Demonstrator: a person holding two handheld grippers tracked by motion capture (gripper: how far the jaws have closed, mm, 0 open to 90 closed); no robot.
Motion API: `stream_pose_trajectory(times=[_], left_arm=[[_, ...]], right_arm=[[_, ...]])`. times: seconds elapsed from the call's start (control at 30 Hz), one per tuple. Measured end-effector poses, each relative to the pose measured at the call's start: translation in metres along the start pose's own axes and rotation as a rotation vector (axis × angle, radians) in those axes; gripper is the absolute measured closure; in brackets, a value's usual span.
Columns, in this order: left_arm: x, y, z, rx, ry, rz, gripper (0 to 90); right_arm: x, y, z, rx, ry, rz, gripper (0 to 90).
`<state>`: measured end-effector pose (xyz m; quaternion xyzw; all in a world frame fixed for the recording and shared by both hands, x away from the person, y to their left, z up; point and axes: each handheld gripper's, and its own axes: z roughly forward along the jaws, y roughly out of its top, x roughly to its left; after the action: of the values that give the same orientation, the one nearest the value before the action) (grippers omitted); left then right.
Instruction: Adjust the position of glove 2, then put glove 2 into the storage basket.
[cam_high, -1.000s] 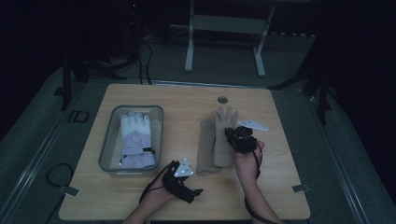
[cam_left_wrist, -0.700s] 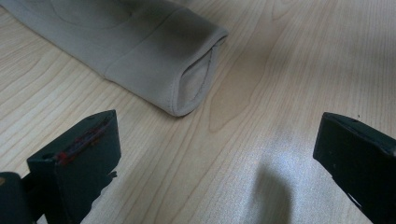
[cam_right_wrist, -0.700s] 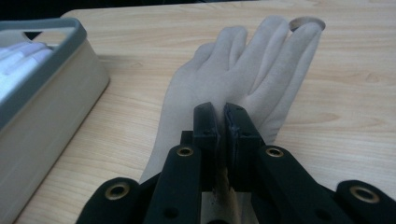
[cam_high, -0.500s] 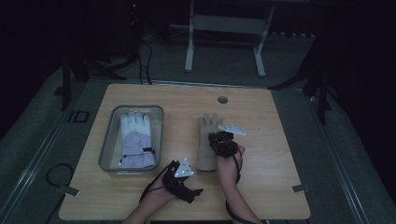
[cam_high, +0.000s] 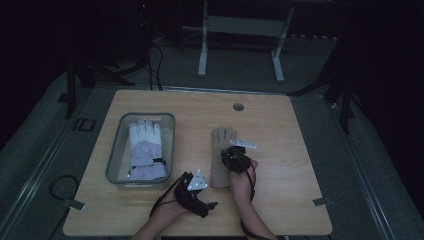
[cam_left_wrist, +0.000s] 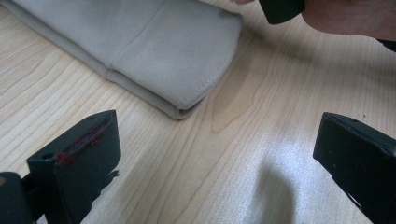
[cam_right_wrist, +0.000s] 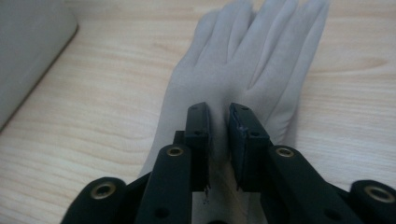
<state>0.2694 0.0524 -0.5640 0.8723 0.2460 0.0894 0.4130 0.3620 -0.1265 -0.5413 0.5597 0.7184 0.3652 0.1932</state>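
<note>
Now two grippers work at a beige glove (cam_high: 219, 156) lying flat near the middle of the table (cam_high: 290, 150).

Left of the glove sits a clear tray (cam_high: 116, 160) holding a white and lilac glove (cam_high: 145, 151). Just off the beige glove's cuff corner, toward the person, the left gripper (cam_high: 196, 186) rests low with jaws spread wide and nothing between them. Over the glove's right side, the right gripper (cam_right_wrist: 219, 135) stands with jaws nearly together, having just been opening; a fold of the glove's fabric lies in the narrow gap.
</note>
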Motion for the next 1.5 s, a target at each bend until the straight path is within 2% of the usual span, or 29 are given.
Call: stream_pose_trajectory(times=[0.13,0.23,0.27,0.3,0.33,0.4,0.43,0.47,0.5,0.53,0.57,0.6,0.67,0.7,0.73,0.77,0.8,0.83,0.87,0.9,0.93,0.97,1.07,1.17,1.23,1.27,1.3,1.4,1.5], left_arm=[[0.000,-0.001,0.000,0.003,-0.002,0.006,0.7],[0.000,-0.002,0.003,0.023,-0.018,0.008,0.7],[0.000,-0.002,0.003,0.023,-0.018,0.008,0.7],[0.000,-0.002,0.005,0.046,-0.028,0.018,0.8],[0.000,-0.002,0.005,0.046,-0.028,0.018,0.8],[0.000,-0.002,0.006,0.047,-0.039,0.020,0.8],[0.000,-0.002,0.005,0.034,-0.056,0.016,0.8],[0.000,-0.002,0.005,0.034,-0.056,0.016,0.8],[0.000,-0.001,0.005,0.035,-0.073,-0.002,0.8],[0.000,-0.001,0.005,0.035,-0.073,-0.002,0.8],[-0.002,0.001,0.005,0.039,-0.074,-0.008,0.8],[-0.002,0.001,0.005,0.039,-0.074,-0.008,0.8],[-0.004,0.003,0.005,0.031,-0.062,0.011,0.9],[-0.006,0.005,0.004,0.020,-0.053,0.012,2.9],[-0.006,0.005,0.004,0.020,-0.053,0.012,3.0],[-0.008,0.007,0.003,0.007,-0.054,0.017,3.1],[-0.008,0.007,0.003,0.007,-0.054,0.017,3.4],[-0.008,0.008,0.003,0.004,-0.050,0.016,3.4],[-0.008,0.009,0.004,0.009,-0.048,0.012,3.4],[-0.008,0.010,0.005,0.030,-0.049,0.010,4.0],[-0.008,0.010,0.005,0.030,-0.049,0.010,4.0],[-0.009,0.011,0.006,0.060,-0.036,-0.007,4.0],[-0.009,0.012,0.008,0.079,-0.034,-0.027,4.0],[-0.009,0.014,0.007,0.081,-0.023,-0.016,4.0],[-0.010,0.017,0.005,0.071,-0.005,-0.004,4.1],[-0.010,0.017,0.005,0.071,-0.005,-0.004,4.6],[-0.009,0.019,0.002,0.041,-0.012,-0.002,4.8],[-0.007,0.021,0.000,0.026,0.007,0.011,7.0],[-0.004,0.027,-0.002,-0.017,0.004,0.021,10.1]], right_arm=[[0.000,-0.002,0.004,0.013,0.010,-0.019,71.9],[-0.003,0.003,-0.003,0.013,0.045,-0.039,55.0],[-0.003,0.003,-0.003,0.013,0.045,-0.039,55.0],[-0.005,0.007,-0.010,0.000,0.053,-0.052,44.7],[-0.005,0.007,-0.010,0.000,0.053,-0.052,44.7],[-0.010,0.012,-0.016,-0.011,0.095,-0.065,33.4],[-0.016,0.015,-0.022,-0.007,0.139,-0.081,20.8],[-0.016,0.015,-0.022,-0.007,0.139,-0.081,20.8],[-0.023,0.018,-0.027,-0.001,0.174,-0.110,16.2],[-0.023,0.018,-0.027,-0.001,0.174,-0.110,16.2],[-0.031,0.019,-0.033,-0.003,0.221,-0.125,14.6],[-0.031,0.019,-0.033,-0.003,0.221,-0.125,14.6],[-0.038,0.019,-0.037,0.021,0.255,-0.159,15.2],[-0.045,0.018,-0.039,0.009,0.300,-0.188,15.6],[-0.045,0.018,-0.039,0.009,0.300,-0.188,15.6],[-0.051,0.016,-0.041,0.005,0.311,-0.239,14.2],[-0.051,0.016,-0.041,0.005,0.311,-0.239,14.2],[-0.055,0.014,-0.042,0.004,0.330,-0.272,14.0],[-0.055,0.014,-0.042,0.004,0.330,-0.272,14.0],[-0.059,0.012,-0.043,0.038,0.336,-0.279,14.4],[-0.059,0.012,-0.043,0.038,0.336,-0.279,14.4],[-0.062,0.011,-0.045,0.052,0.346,-0.280,14.2],[-0.066,0.010,-0.046,0.051,0.362,-0.272,13.9],[-0.067,0.010,-0.047,0.050,0.374,-0.275,12.8],[-0.068,0.011,-0.047,0.058,0.401,-0.267,10.7],[-0.068,0.011,-0.047,0.058,0.401,-0.267,10.7],[-0.068,0.012,-0.047,0.063,0.383,-0.274,13.6],[-0.070,0.014,-0.046,0.063,0.399,-0.276,14.2],[-0.076,0.022,-0.042,0.053,0.375,-0.265,21.1]])
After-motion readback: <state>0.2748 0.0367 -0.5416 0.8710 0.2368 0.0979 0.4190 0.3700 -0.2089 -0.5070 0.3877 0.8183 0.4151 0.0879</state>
